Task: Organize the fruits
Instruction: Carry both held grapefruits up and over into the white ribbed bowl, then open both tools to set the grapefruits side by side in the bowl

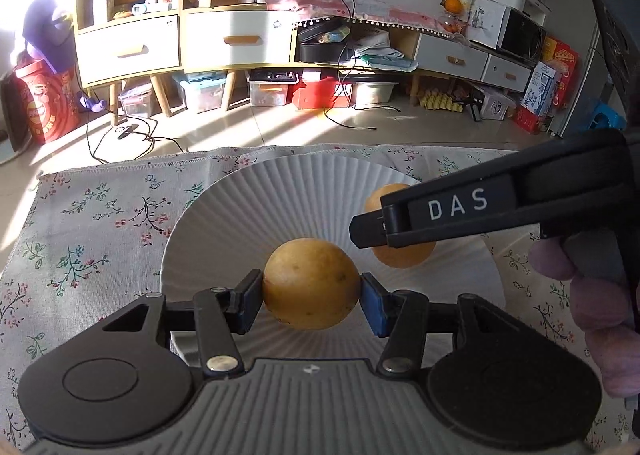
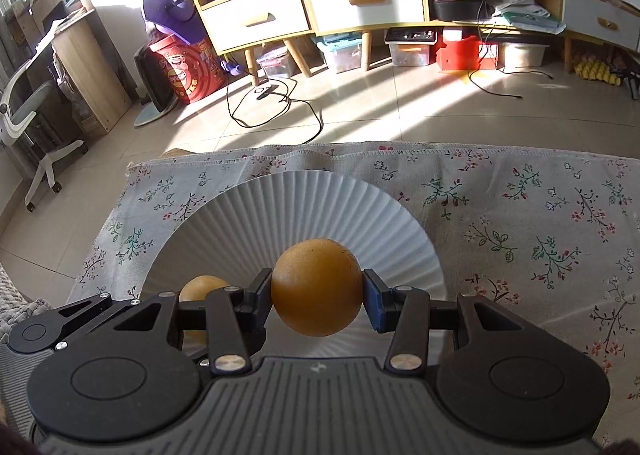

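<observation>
A white ribbed plate [image 1: 240, 207] lies on a floral cloth. My left gripper [image 1: 312, 291] is shut on a yellowish round fruit [image 1: 311, 283] and holds it over the plate's near part. My right gripper [image 2: 318, 291] is shut on an orange round fruit [image 2: 318, 287] over the same plate [image 2: 304, 207]. In the left wrist view the right gripper's black body comes in from the right, partly hiding its fruit [image 1: 400, 255]. In the right wrist view the left gripper's fruit [image 2: 202, 289] shows at lower left behind the fingers.
The floral cloth [image 1: 92, 239] covers the table, whose far edge runs just beyond the plate. The cloth [image 2: 540, 223] extends to the right of the plate. Beyond are a tiled floor, cables and low cabinets with storage boxes.
</observation>
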Available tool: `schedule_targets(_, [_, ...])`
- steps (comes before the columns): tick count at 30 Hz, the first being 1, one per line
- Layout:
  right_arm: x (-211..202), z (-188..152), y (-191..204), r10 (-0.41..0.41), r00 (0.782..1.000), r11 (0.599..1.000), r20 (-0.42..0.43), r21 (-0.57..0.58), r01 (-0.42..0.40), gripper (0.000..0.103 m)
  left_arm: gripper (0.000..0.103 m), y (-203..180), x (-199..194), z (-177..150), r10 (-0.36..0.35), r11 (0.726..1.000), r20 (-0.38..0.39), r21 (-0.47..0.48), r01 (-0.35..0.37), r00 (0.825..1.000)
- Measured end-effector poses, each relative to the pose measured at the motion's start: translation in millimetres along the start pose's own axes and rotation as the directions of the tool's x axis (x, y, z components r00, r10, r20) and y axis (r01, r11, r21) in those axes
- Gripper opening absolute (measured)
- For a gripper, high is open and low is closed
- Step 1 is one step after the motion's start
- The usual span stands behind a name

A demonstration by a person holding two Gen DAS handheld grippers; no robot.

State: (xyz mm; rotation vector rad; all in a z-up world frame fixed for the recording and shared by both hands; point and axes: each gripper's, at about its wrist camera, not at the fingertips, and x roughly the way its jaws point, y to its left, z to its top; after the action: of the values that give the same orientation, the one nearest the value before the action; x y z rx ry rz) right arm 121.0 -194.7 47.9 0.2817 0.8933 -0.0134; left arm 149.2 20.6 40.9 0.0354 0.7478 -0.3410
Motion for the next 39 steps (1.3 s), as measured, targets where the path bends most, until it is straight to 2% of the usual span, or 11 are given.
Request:
schedule_targets(5, [10,3,0,-0.013,1.000,1.000,-0.020,0.004,0.013,0.043,0.044,1,6,3,0.014,1.000,-0.003,0.011,-0.014,1.000])
schedule_targets(11, [14,4,0,-0.025,0.999,1.000,-0.029,0.010,0.026,0.043,0.044,-4,12,6,0.036,0.997,-0.002,0.072,-0.035,0.999])
schedule_targets(18, [12,7,3,-0.035,0.999,0.999,-0.022,-0.008,0.035,0.043,0.044,1,13,7,0.021,0.997,0.001,0.079,-0.021,1.000])
schedule_targets(21, [7,10,6,-0.026,1.000,1.000,0.000,-0.017,0.026,0.045,0.050,0,12,7,0.036,0.996,-0.002,0.086,-0.036,0.999])
schedule_targets(24, [0,12,8,-0.020,1.000,1.000,0.010,-0.023,0.020,0.057,0.062,2,9,8,0.037,0.996,-0.004,0.075,-0.037,0.999])
schedule_targets(26, [-4,13,10,-0.020,1.000,0.999,0.017,-0.032,0.021,0.062,0.078,3,5,8,0.038,0.998,0.000,0.056,-0.038,0.999])
schedule_targets(31, [-17,12,13,-0.030,0.999,0.998,0.034,-0.061,0.032,0.076,0.088,2,-9,8,0.025,0.999,0.003,0.038,-0.025,1.000])
schedule_targets(39, [-40,4,16,-0.035,0.998,0.996,0.047,-0.081,0.039,0.086,0.094,0,-32,0,0.035,0.999,-0.012,0.009,-0.035,0.999])
